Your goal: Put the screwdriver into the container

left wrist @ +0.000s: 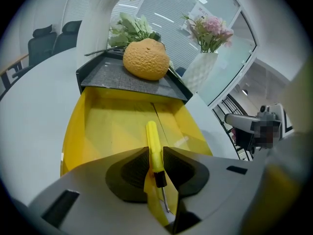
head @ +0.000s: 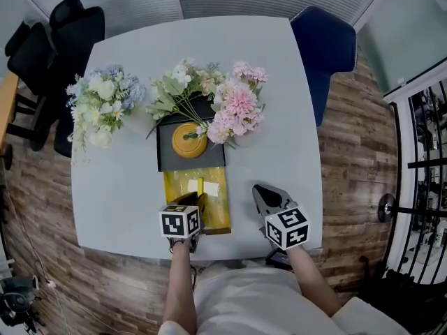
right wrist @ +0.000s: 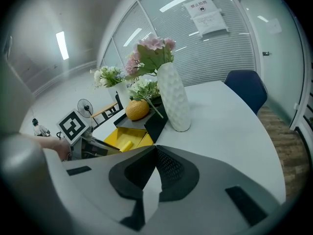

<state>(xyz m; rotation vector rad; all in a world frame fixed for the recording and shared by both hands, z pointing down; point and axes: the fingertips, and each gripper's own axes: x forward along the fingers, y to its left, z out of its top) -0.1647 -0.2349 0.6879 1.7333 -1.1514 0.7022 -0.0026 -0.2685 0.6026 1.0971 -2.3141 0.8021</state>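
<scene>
1. far left, black chairs stand off the grey table's corner.
2. on the table's left part lies a pale blue and white bouquet, well apart from the tools.
3. mid-table sits a black tray with a round orange fruit on it; green stems lie across the tray's far edge.
4. just in front of the tray, touching it, is the yellow container, open at the top.
5. the left gripper is tipped steeply down over the container's near edge. its tongs stand narrow on the screwdriver, their tips against the yellow handle on either side. the handle juts forward over the container's floor and the thin metal shaft points back towards the camera. whether the handle's end touches the floor i cannot tell.
6. right of the tray lies a pink bouquet; the right gripper view shows its flowers in a white vase.
7. the right gripper hovers over bare table right of the container, tips together, nothing between them.
8. far right, a blue chair stands at the table's corner.
</scene>
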